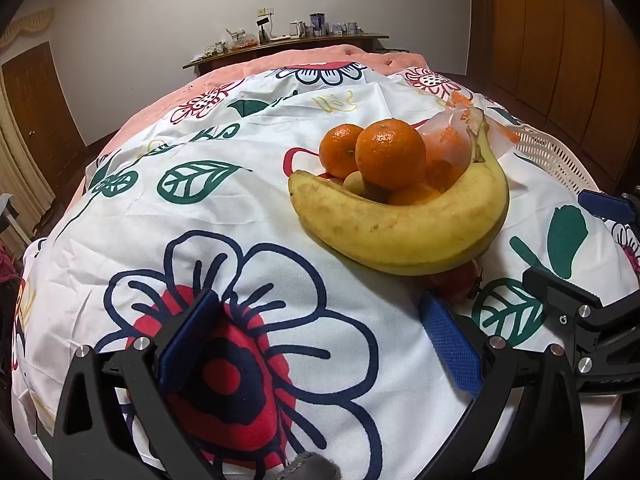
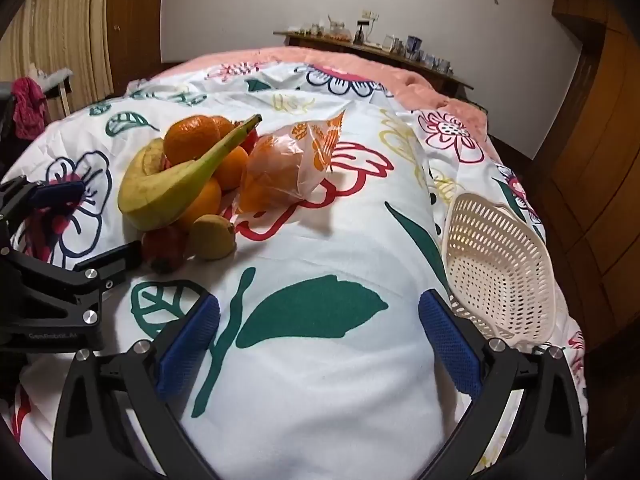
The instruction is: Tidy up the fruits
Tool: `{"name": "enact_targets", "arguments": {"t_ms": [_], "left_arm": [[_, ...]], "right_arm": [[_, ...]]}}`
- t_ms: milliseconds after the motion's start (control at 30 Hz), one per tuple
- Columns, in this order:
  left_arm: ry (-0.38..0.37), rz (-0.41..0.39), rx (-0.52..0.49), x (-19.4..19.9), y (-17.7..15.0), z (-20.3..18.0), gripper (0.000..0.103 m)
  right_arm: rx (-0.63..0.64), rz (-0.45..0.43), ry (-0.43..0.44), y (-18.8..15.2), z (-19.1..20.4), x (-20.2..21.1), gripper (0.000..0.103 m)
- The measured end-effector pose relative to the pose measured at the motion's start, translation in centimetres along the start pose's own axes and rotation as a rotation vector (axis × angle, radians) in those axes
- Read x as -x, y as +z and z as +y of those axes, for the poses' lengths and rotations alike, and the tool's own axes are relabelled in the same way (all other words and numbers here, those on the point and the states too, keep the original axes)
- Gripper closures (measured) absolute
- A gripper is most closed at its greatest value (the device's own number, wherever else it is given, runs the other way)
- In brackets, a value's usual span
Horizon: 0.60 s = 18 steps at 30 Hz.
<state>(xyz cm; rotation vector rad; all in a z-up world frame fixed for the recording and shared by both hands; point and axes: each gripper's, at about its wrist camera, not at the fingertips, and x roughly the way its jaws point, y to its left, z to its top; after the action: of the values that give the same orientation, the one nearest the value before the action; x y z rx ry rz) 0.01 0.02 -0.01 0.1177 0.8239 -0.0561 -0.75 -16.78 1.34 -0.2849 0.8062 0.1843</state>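
A pile of fruit lies on the flowered bed sheet (image 1: pixel 248 208). A yellow banana (image 1: pixel 400 224) curls around several oranges (image 1: pixel 390 152) and a small tan fruit (image 1: pixel 356 182), with a red fruit (image 1: pixel 456 284) half hidden beneath it. Behind them a clear plastic bag (image 1: pixel 448 140) holds more oranges. In the right wrist view the banana (image 2: pixel 176 180), oranges (image 2: pixel 192 140), bag (image 2: pixel 280 168), a yellow-green fruit (image 2: pixel 212 236) and the red fruit (image 2: pixel 164 248) sit at upper left. My left gripper (image 1: pixel 320 320) is open, short of the banana. My right gripper (image 2: pixel 320 320) is open over bare sheet.
A cream perforated basket (image 2: pixel 500 264) lies tilted at the sheet's right edge, beside my right finger; its rim (image 1: pixel 548 152) shows behind the fruit. The other gripper (image 1: pixel 580 248) (image 2: pixel 84 228) flanks the pile. A pink blanket (image 2: pixel 360 56) and a cluttered wooden shelf (image 1: pixel 288 44) lie beyond.
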Motion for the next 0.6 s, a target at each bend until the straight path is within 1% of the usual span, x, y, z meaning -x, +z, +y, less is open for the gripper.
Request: {"name": "enact_targets", "arguments": {"t_ms": [67, 100, 133, 167, 200, 233, 600], "left_arm": [[0.003, 0.0, -0.002, 0.0, 0.0, 0.0, 0.002], [0.003, 0.0, -0.002, 0.0, 0.0, 0.0, 0.002], [0.004, 0.0, -0.002, 0.0, 0.1, 0.0, 0.002], [0.004, 0.001, -0.002, 0.0, 0.1, 0.0, 0.002], [0.005, 0.001, -0.002, 0.0, 0.1, 0.0, 0.002], [0.006, 0.001, -0.002, 0.0, 0.2, 0.0, 0.002], [0.004, -0.003, -0.003, 0.0, 0.0, 0.0, 0.002]], "right_arm": [[0.005, 0.005, -0.024, -0.3, 0.1, 0.6, 0.005], [0.02, 0.026, -0.033, -0.6, 0.6, 0.4, 0.005], [0.028, 0.077, -0.04, 0.1, 0.9, 0.1, 0.005], [0.029, 0.077, -0.043, 0.0, 1.0, 0.2, 0.005], [0.029, 0.101, -0.037, 0.5, 1.0, -0.3, 0.005], [0.023, 0.106, -0.031, 0.6, 0.8, -0.5, 0.005], [0.018, 0.052, -0.056, 0.2, 1.0, -0.3, 0.005]]}}
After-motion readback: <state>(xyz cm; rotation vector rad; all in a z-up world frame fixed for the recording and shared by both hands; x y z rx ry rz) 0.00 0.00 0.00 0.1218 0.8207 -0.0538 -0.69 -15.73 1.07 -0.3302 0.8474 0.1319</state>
